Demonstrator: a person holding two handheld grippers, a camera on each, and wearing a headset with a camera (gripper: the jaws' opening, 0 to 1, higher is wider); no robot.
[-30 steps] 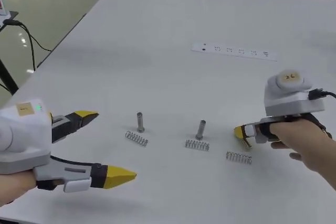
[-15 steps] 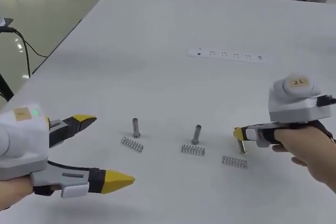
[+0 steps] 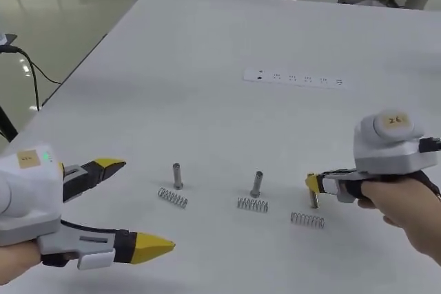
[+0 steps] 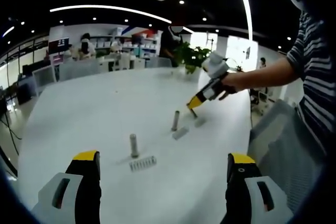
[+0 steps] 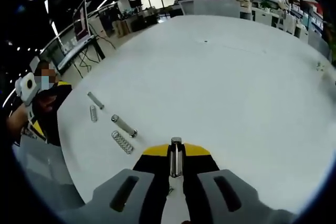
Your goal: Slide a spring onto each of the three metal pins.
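Observation:
Two metal pins (image 3: 178, 175) (image 3: 257, 184) stand upright on the white table (image 3: 227, 122). A spring lies in front of each, the left spring (image 3: 172, 197) and the middle spring (image 3: 253, 204). A third spring (image 3: 307, 220) lies further right. My right gripper (image 3: 313, 185) is shut on the third pin (image 3: 315, 199), held upright just above and behind that spring; the pin (image 5: 176, 157) sits between the jaws in the right gripper view (image 5: 176, 150). My left gripper (image 3: 138, 204) is open at the near left with nothing in it (image 4: 164, 157), facing the left pin (image 4: 134, 145).
A white power strip (image 3: 292, 78) lies further back on the table. The table's left edge (image 3: 69, 80) drops to the floor, where a black cable (image 3: 31, 67) runs. People and desks stand far behind in the gripper views.
The head camera has tilted, so the whole picture has shifted down. Pins, springs and both grippers keep about the same places relative to one another.

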